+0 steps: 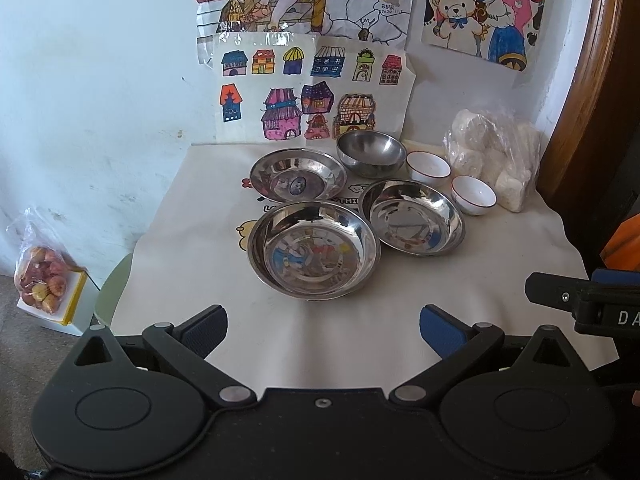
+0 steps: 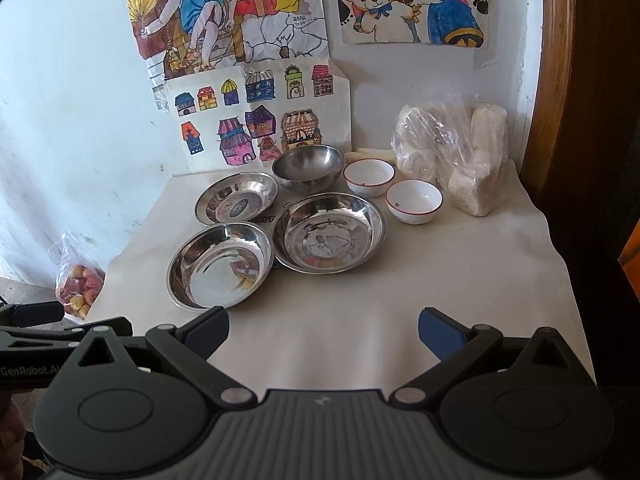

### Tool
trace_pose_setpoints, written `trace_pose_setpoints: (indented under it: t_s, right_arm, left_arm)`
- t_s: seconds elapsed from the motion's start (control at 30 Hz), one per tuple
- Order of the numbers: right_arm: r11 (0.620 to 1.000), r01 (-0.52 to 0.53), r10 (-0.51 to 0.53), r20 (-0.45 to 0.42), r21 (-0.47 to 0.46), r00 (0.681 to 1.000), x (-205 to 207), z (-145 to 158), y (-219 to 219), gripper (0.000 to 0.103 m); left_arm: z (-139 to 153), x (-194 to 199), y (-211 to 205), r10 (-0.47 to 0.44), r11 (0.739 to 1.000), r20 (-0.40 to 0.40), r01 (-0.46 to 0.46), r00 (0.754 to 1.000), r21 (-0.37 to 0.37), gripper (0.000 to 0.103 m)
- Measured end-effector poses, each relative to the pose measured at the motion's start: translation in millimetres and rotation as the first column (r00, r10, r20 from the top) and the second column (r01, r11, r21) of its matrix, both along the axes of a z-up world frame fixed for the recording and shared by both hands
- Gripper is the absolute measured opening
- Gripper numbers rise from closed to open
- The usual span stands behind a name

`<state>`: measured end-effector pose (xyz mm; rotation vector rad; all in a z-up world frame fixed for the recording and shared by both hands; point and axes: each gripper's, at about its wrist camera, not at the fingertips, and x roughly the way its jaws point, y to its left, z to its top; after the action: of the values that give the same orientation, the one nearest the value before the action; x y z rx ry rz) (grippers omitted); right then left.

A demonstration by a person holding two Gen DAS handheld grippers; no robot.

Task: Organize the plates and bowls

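Three shallow steel plates lie on the white cloth: a near one (image 1: 314, 250) (image 2: 220, 268), a right one (image 1: 412, 218) (image 2: 330, 232) and a far left one (image 1: 298, 176) (image 2: 236, 198). A deep steel bowl (image 1: 370, 152) (image 2: 308, 168) stands behind them. Two small white bowls with red rims (image 1: 428, 166) (image 1: 474, 194) (image 2: 368, 178) (image 2: 414, 202) stand to its right. My left gripper (image 1: 323, 330) is open and empty, just short of the near plate. My right gripper (image 2: 323, 332) is open and empty over bare cloth at the front.
A clear bag of white lumps (image 1: 496, 156) (image 2: 456, 152) stands at the back right by a wooden frame (image 1: 588, 80). Children's drawings (image 1: 308, 92) hang on the wall behind. A bag of fruit (image 1: 40, 280) (image 2: 78, 284) sits on the floor to the left.
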<state>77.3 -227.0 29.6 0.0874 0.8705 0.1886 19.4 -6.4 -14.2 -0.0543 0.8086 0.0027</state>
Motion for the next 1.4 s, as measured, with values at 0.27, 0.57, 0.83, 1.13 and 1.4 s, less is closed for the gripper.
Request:
trace_pose_setpoints:
  t_s: [0.27, 0.57, 0.83, 1.13, 1.4]
  right_arm:
    - [1.000, -0.005, 0.005, -0.012, 0.000, 1.000, 6, -1, -1, 0.103]
    - [1.000, -0.012, 0.012, -0.032, 0.004, 0.999, 17, -6, -6, 0.103]
    - [0.999, -0.032, 0.032, -0.067, 0.010, 0.997, 35, -19, -14, 0.103]
    - [0.990, -0.138, 0.133, -0.170, -0.020, 0.976, 80, -48, -45, 0.103]
    - [0.983, -0.186, 0.184, -0.180, 0.007, 0.966, 139, -57, -74, 0.103]
  left_arm:
    - [-2, 4, -1, 0.003, 1.000, -0.012, -0.003, 1.000, -0.004, 0.102]
    - [-6, 16, -5, 0.005, 1.000, -0.034, -0.005, 0.999, -0.001, 0.102]
    - [-16, 37, -12, 0.038, 0.999, -0.091, -0.037, 0.995, 0.014, 0.102]
    - [-36, 83, -16, 0.205, 0.979, -0.165, -0.206, 0.965, 0.011, 0.102]
    - [-35, 122, -27, 0.320, 0.947, -0.197, -0.316, 0.927, 0.051, 0.102]
